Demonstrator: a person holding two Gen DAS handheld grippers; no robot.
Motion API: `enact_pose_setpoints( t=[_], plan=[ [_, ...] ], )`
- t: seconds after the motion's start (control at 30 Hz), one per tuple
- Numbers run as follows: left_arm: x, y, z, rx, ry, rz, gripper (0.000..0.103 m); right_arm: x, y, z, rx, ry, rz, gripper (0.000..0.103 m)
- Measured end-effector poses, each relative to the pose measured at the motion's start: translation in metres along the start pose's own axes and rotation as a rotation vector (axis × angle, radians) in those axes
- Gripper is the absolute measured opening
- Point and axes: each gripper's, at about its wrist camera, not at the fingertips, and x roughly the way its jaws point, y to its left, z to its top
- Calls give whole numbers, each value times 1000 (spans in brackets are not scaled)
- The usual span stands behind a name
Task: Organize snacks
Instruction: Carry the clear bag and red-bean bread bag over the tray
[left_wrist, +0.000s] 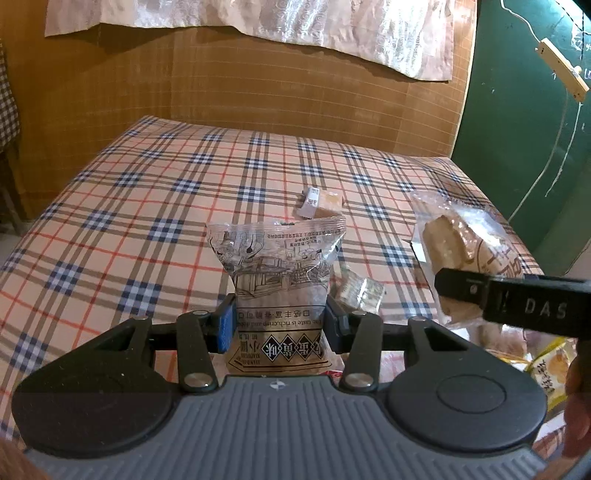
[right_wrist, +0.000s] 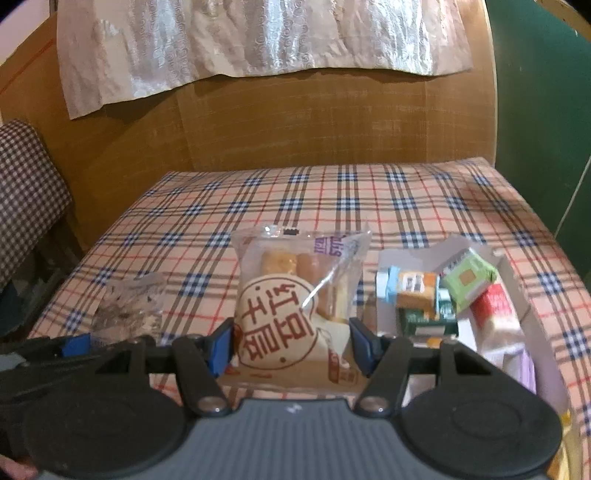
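Note:
My left gripper (left_wrist: 280, 325) is shut on a clear snack bag with black line drawings (left_wrist: 277, 273), held upright above the plaid table. My right gripper (right_wrist: 291, 347) is shut on a clear bag of biscuits with red characters (right_wrist: 295, 306); that bag (left_wrist: 465, 254) and a right finger (left_wrist: 461, 291) also show at the right of the left wrist view. The left gripper's blue pad (right_wrist: 75, 345) and its bag (right_wrist: 129, 310) show at the left of the right wrist view.
A white box (right_wrist: 517, 295) holding several small snack packs (right_wrist: 469, 284) sits at the right. Two small wrapped snacks (left_wrist: 323, 203) (left_wrist: 356, 291) lie on the plaid tablecloth (left_wrist: 147, 206). Yellow packets (left_wrist: 550, 369) lie at the near right. A cardboard wall (left_wrist: 295, 110) backs the table.

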Motion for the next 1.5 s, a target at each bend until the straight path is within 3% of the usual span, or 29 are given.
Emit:
enact_pose_setpoints(
  t=[0.73, 1.5],
  plan=[
    [-65, -40, -34, 12, -25, 12, 57, -61, -4, -33, 3, -25, 9, 63],
    [-90, -79, -44, 63, -35, -59, 57, -102, -30, -43, 21, -70, -13, 63]
  ],
)
